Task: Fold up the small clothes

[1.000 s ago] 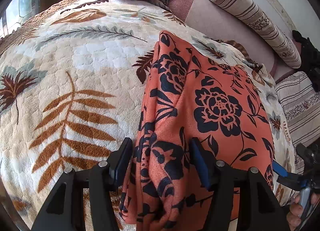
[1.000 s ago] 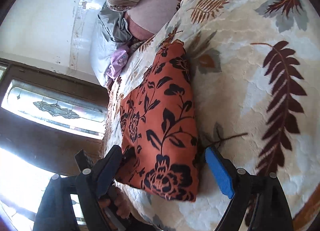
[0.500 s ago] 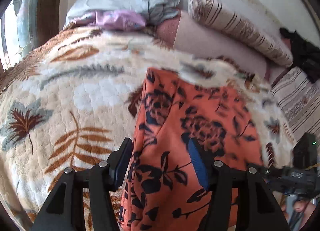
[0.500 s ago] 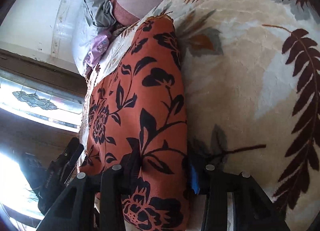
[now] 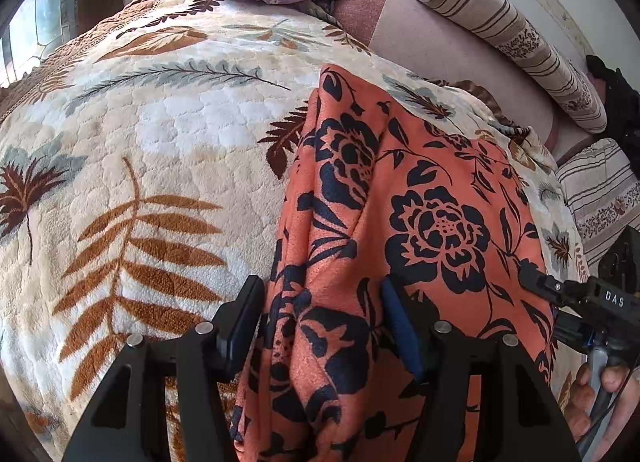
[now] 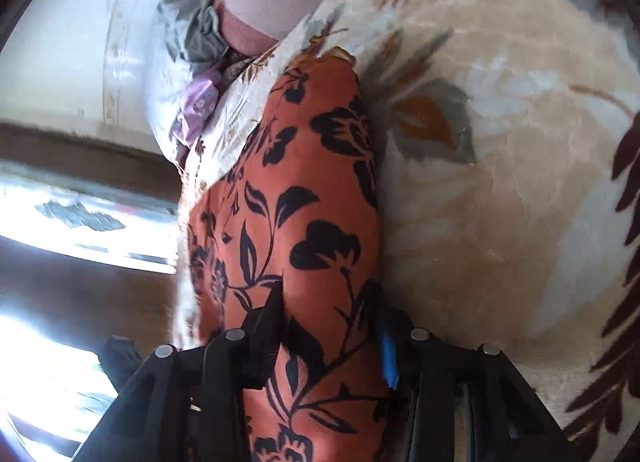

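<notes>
Orange cloth (image 5: 400, 222) lies on the bed (image 5: 160, 142). Left gripper (image 5: 320, 322) and right gripper (image 6: 328, 326) both pinch its near edge. Soft, light, drapes; best held at the 2 near corners.

Garment (image 5: 420, 198) on blanket (image 5: 160, 134), pillows (image 5: 504, 26) behind, left gripper (image 5: 320, 326) and right gripper (image 6: 332, 338) at its near end

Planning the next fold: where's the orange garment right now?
The orange garment lies on the leaf-print blanket, right of centre in the left view. Its near end sits between the fingers of both the left tool and right tool.
</notes>
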A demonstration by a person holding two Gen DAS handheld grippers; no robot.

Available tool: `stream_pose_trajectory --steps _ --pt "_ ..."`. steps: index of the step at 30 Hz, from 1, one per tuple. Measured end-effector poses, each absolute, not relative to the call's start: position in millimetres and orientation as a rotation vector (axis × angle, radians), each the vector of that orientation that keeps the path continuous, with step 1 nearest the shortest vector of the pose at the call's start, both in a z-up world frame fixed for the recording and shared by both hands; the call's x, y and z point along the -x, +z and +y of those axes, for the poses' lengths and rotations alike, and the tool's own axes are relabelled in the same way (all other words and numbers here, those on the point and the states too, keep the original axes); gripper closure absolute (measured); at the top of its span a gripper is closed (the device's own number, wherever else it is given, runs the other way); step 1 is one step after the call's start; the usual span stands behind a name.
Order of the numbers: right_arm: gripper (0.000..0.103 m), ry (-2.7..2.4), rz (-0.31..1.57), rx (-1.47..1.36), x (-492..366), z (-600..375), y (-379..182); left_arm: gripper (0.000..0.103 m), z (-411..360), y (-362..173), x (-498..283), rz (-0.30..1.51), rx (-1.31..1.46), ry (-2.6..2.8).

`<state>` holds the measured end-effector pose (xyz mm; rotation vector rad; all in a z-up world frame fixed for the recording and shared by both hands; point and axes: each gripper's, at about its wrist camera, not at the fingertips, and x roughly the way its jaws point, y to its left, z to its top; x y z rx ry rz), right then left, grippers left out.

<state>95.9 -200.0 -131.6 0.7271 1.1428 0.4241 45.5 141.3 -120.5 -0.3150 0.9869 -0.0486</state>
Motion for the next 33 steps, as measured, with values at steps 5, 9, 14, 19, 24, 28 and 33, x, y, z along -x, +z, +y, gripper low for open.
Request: stream_pose_trajectory --steps 5,9,14,19,24,28,33 --pt "0.056 0.363 1.117 -0.63 -87 -196 -125 0.039 140 -120 -47 0.982 0.294 -0.04" --pt "0.027 0.405 1.088 -0.83 -92 -217 -118 0.039 140 -120 -48 0.988 0.305 -0.043" --pt "0.02 0.444 1.098 -0.929 -133 -221 -131 0.039 138 -120 -48 0.987 0.295 -0.045" --pt "0.067 0.394 1.116 -0.799 -140 -209 -138 0.039 140 -121 -48 0.988 0.306 -0.055" --pt "0.058 0.337 1.114 -0.789 -133 -208 -137 0.039 142 -121 -48 0.988 0.307 -0.052" --pt "0.045 0.245 1.041 -0.611 -111 -201 -92 0.039 143 -121 -47 0.99 0.317 -0.052" --pt "0.032 0.407 0.932 -0.501 -79 -168 -46 0.04 155 -107 -38 0.936 0.402 -0.079"
